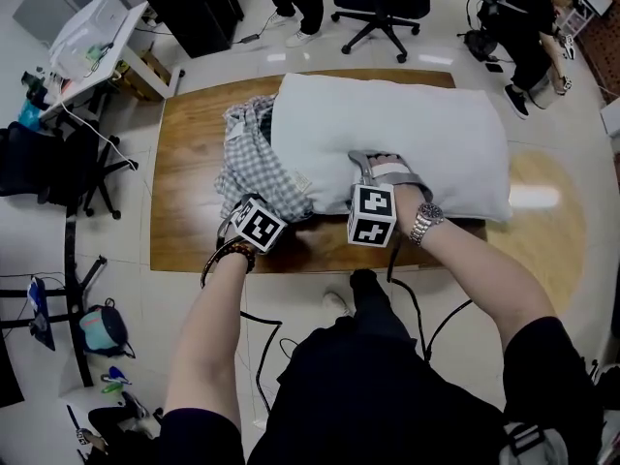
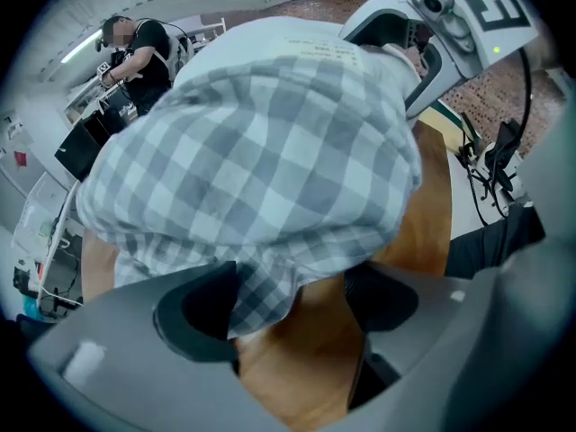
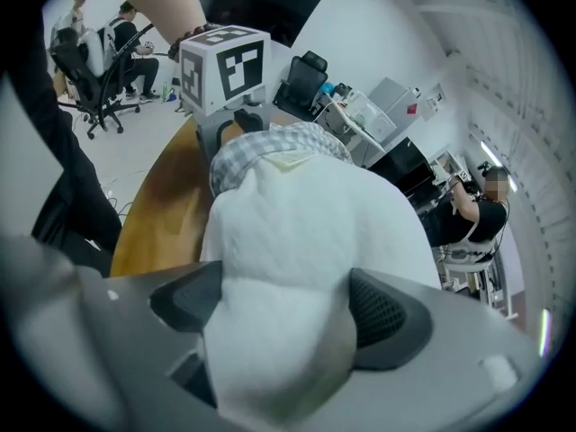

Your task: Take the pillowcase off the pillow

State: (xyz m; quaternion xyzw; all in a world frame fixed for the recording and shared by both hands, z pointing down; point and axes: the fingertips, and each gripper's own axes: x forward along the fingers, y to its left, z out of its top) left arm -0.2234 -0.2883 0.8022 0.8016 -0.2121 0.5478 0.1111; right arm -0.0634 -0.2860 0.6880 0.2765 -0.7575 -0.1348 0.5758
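Faint print on pillow unreadable; no other text.

left gripper: jaws apart | checked pillowcase hem between them | wooden table beneath

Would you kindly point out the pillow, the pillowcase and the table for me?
pillow (image 1: pixel 417 129), head view, middle of its bare white top.
pillowcase (image 1: pixel 252 163), head view, bunched checked cloth.
table (image 1: pixel 189 134), head view, bare wood at its left end.

We see the white pillow lying flat across the table; the grey-checked pillowcase is bunched round its left end.
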